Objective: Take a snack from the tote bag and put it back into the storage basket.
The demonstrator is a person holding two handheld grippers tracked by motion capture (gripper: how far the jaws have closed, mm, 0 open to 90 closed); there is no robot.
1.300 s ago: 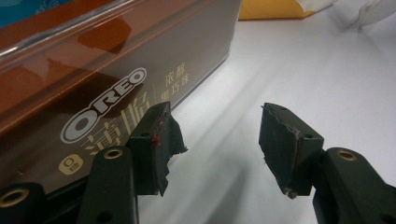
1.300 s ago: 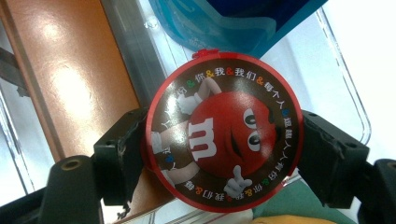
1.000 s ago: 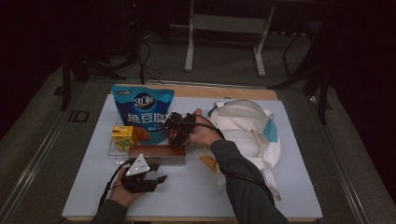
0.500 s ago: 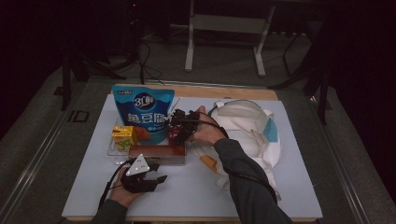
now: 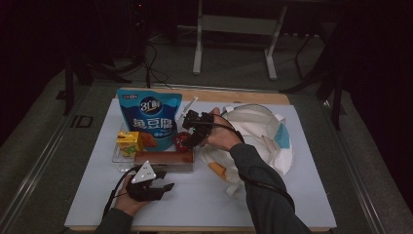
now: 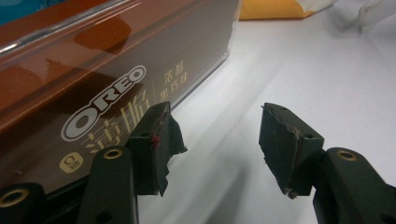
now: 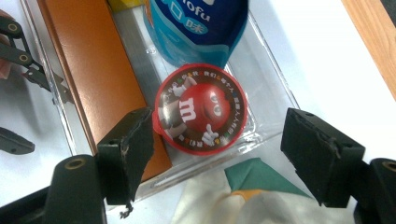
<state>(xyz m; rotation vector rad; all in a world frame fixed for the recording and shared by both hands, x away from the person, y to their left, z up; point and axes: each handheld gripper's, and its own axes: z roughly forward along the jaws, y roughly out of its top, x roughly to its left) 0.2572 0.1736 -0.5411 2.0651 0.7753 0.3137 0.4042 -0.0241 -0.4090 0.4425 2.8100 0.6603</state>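
While right gripper (image 7: 217,156) jaws gape, M&M's cup (image 7: 201,108) lies between, unpinched.

Cut off by the top edge of the right gripper view: blue pouch (image 7: 196,28), only its lower end and part of its lettering showing. Orange box (image 7: 100,84) cropped at the top there too, its near end behind the left pad of the right gripper (image 7: 219,154). Same box cropped left and top in the left gripper view, partly behind a black pad of the left gripper (image 6: 217,144). Red round tub (image 5: 181,140) half hidden in the high view, print too small to read. Yellow carton (image 5: 129,144) print likewise illegible. Clear tray (image 7: 275,79) corners out of frame.
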